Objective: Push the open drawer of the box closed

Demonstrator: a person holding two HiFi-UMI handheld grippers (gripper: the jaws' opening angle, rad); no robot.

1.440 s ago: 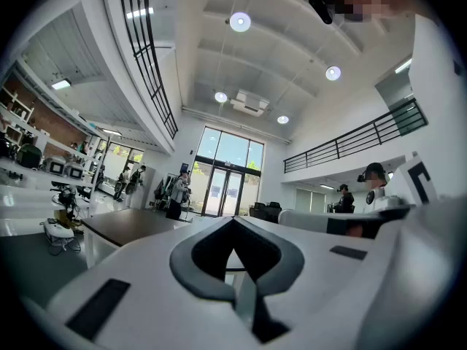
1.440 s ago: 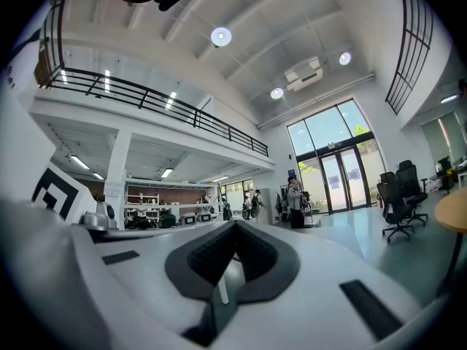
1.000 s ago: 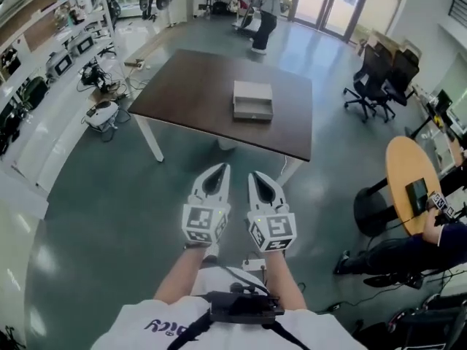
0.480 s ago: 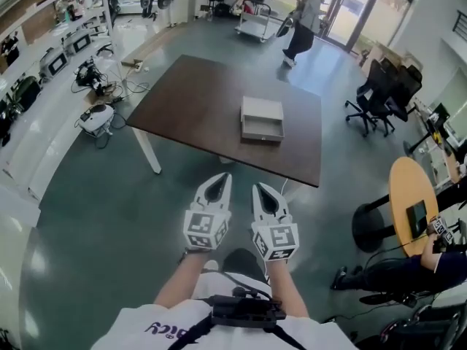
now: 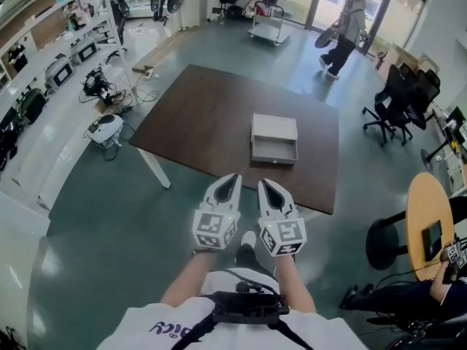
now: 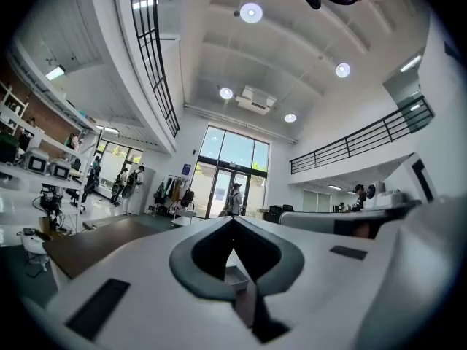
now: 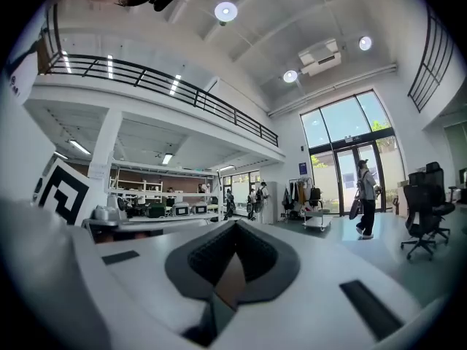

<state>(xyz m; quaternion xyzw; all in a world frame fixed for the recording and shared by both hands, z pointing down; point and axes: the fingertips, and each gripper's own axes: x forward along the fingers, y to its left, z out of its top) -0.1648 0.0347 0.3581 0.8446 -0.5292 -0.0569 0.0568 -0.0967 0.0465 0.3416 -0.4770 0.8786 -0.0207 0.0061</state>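
A grey box (image 5: 274, 130) sits near the front edge of a dark brown table (image 5: 204, 115), its drawer (image 5: 274, 152) pulled out toward me. Both grippers are held side by side in the air short of the table, over the floor. My left gripper (image 5: 230, 179) is shut with nothing in it, and so is my right gripper (image 5: 265, 184). In the left gripper view the box (image 6: 235, 276) shows small through the gap behind the closed tips of the left gripper (image 6: 233, 223). The right gripper (image 7: 237, 225) points across the hall, with no box in its view.
Black office chairs (image 5: 398, 100) stand right of the table. A round wooden table (image 5: 432, 232) is at the lower right, with a seated person beside it. Equipment and cables (image 5: 106, 126) lie on the floor at the left. A person (image 5: 344, 35) walks by the glass doors.
I have moved closer to the table, so the table and box sit nearer to my grippers. The grippers kept their pose, shut. The walking person crossed to the right toward the doors.
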